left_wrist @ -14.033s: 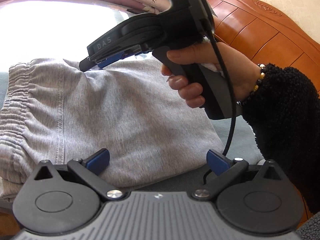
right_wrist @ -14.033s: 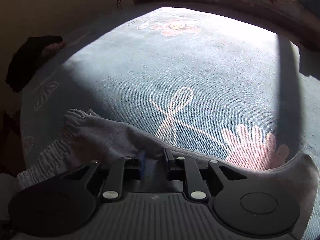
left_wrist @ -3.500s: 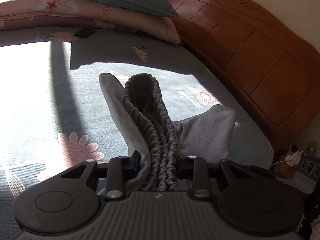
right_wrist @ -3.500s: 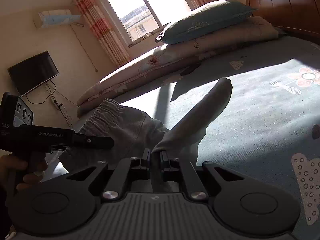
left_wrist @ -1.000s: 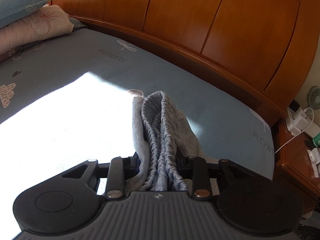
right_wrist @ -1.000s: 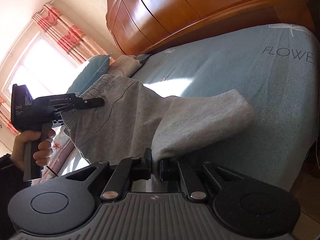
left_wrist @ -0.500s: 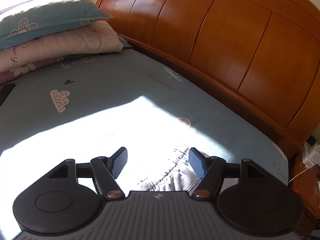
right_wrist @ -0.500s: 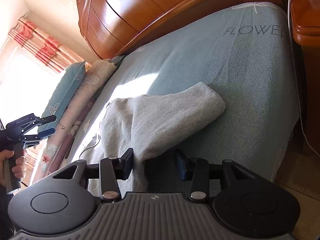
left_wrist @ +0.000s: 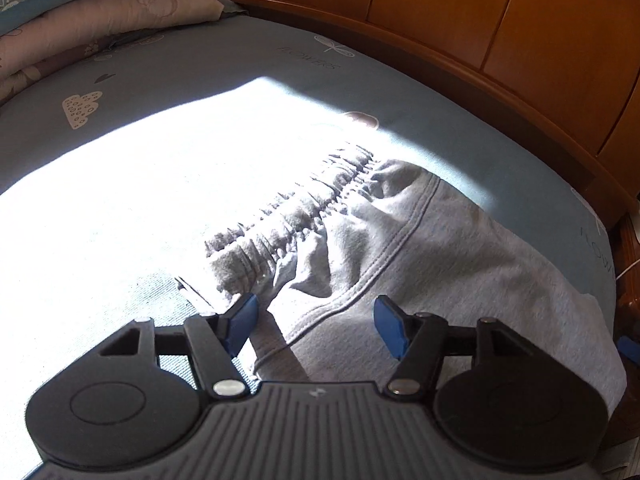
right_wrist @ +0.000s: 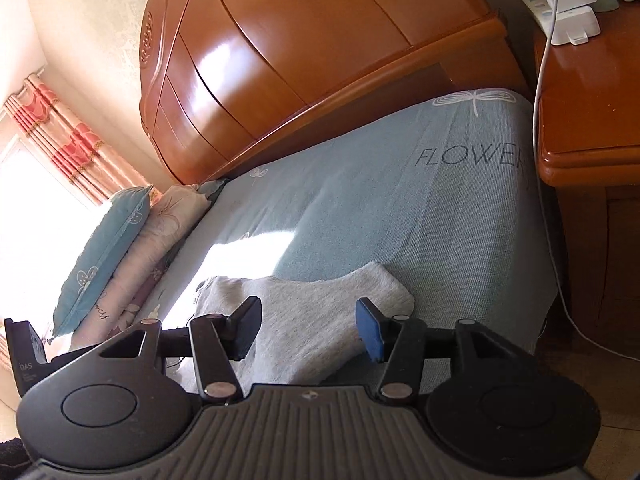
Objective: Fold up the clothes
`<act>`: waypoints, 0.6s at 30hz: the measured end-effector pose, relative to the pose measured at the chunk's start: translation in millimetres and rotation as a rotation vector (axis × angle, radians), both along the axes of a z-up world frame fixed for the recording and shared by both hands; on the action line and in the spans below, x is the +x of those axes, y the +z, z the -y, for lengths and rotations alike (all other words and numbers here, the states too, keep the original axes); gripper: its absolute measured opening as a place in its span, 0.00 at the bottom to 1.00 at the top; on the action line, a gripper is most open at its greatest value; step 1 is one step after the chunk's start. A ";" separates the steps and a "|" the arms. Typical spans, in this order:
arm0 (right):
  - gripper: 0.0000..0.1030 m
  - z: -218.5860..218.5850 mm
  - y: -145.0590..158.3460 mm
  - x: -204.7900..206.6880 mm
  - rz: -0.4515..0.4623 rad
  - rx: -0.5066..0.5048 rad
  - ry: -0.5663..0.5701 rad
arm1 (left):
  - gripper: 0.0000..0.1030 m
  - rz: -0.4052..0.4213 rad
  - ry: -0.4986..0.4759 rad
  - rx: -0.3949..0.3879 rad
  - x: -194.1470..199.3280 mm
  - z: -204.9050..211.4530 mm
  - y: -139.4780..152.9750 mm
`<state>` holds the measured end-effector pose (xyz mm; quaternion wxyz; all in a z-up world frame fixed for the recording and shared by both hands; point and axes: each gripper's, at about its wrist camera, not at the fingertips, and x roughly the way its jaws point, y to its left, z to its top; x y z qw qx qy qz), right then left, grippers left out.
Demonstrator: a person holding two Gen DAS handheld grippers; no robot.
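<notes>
Grey sweatpants (left_wrist: 440, 248) lie folded on the blue bedsheet (left_wrist: 200, 92) near the headboard, with the gathered waistband (left_wrist: 296, 216) half in bright sunlight. My left gripper (left_wrist: 316, 312) hovers over the waistband end. Its jaws are closing, cloth lies below the gap, and the blue pads press on nothing. In the right wrist view the folded leg end of the sweatpants (right_wrist: 320, 292) lies flat near the bed's edge. My right gripper (right_wrist: 308, 316) stands just above it, its jaws opening, and the cloth is free of the pads.
A wooden headboard (left_wrist: 480, 20) runs along the far side. Stacked pillows (left_wrist: 80, 0) sit at the far left. A wooden nightstand (right_wrist: 592, 100) with white chargers (right_wrist: 568, 4) and a hanging cable stands right of the bed's edge.
Both grippers went from shut on the sweatpants to open, and the garment dropped flat onto the sheet. The left gripper tipped down over the waistband.
</notes>
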<state>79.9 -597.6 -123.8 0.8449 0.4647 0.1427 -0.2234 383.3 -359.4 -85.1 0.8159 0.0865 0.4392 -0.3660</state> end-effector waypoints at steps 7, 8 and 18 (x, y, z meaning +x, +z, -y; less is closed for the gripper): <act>0.62 30.4 -51.3 -11.8 0.078 0.354 -0.042 | 0.67 -0.073 -0.088 -0.179 -43.6 -41.7 26.8; 0.62 33.6 -55.2 -9.3 0.097 0.380 -0.039 | 0.67 -0.082 -0.125 -0.202 -55.5 -43.2 29.1; 0.10 32.1 -13.7 29.2 -0.029 -0.064 0.118 | 0.68 -0.140 -0.212 -0.171 -136.0 -62.5 5.9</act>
